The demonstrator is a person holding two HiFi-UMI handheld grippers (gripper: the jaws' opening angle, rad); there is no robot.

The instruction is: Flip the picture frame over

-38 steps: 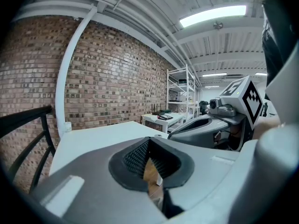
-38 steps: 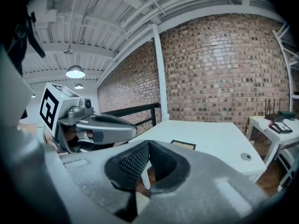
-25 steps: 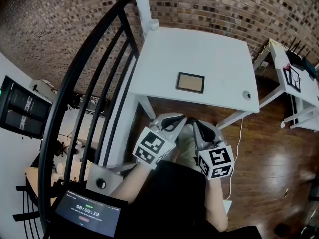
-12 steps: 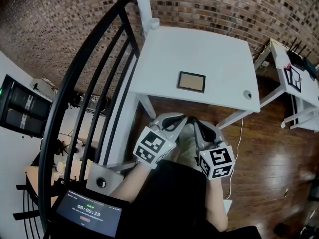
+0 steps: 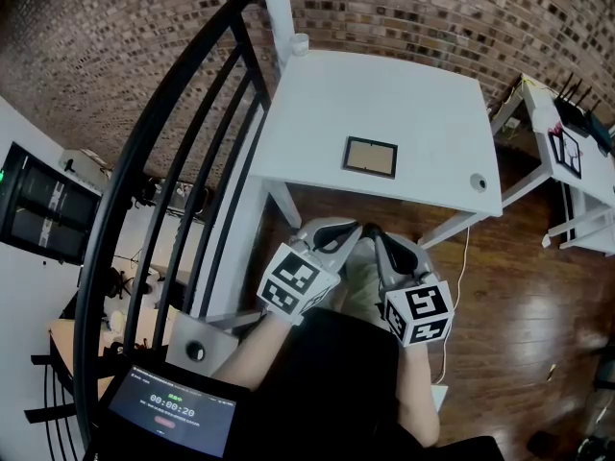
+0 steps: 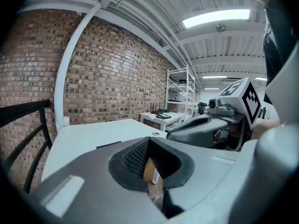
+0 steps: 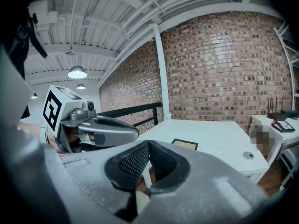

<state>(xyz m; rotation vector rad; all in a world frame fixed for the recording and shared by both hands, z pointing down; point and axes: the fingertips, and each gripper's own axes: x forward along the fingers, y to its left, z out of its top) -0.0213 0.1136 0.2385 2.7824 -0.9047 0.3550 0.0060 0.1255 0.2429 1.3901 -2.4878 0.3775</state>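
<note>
The brick wall (image 5: 432,8) runs across the back of your view, and the black railing (image 5: 159,142) curves down your left side. Dark wooden floor (image 5: 509,296) spreads out on the right. Straight ahead of you is the white table (image 5: 384,94), with its near edge facing you. Off to your right there's a second white table (image 5: 575,176) with dark bits and pieces on it, too small to make out. Down at your lower left, a tablet (image 5: 171,413) shows a timer.

Now your hands. You've got both tools held low and close to your body, short of the table, side by side with the tips nearly meeting. Your left tongs (image 5: 352,229) are closed, jaws pressed together with nothing between them. Your right tongs (image 5: 371,235) are the same, closed and empty. Each carries its marker cube at the rear, toward you.

And there's the picture frame (image 5: 370,157), lying flat on the table near the front edge, a little right of centre. It has a dark border around a tan panel that faces up. It's well apart from both tongs, and nothing is touching it. Further right, near the table's front corner, there's a small round hole (image 5: 478,181).
</note>
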